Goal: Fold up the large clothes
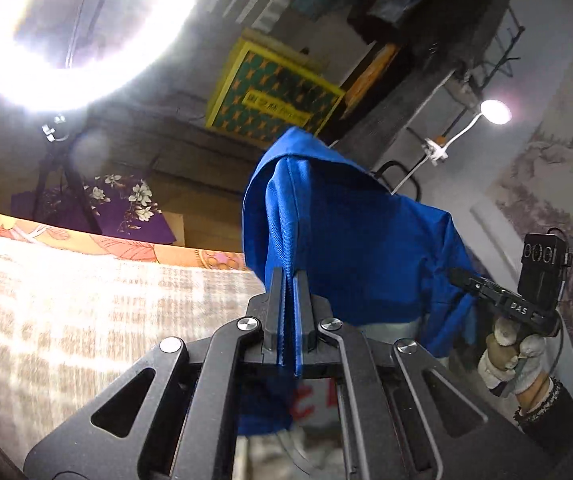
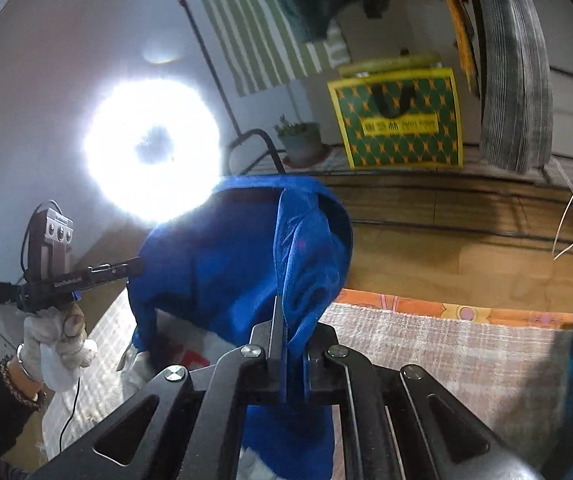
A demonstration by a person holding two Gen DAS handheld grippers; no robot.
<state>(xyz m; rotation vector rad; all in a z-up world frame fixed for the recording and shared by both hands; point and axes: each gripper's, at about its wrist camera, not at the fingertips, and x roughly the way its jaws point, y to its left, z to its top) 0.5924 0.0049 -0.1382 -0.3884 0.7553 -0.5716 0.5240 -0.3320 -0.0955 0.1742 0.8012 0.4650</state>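
Left claw [image 1: 288,280] at bottom centre clamped tight on blue garment [image 1: 346,240]; right claw [image 2: 286,312] likewise pinching same cloth, hanging above checked blanket [image 1: 86,300].

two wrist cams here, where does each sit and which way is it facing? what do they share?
Left wrist: sits behind the left gripper, facing forward along its fingers, shut on the blue garment; beyond, the checked cloth; the gloved right hand shows at right.
Right wrist: sits behind the right gripper, shut on the same garment; the gloved left hand shows at left.
Shared: the garment, the ring light, the yellow-green bag, the checked cloth, and each sees the other gripper.
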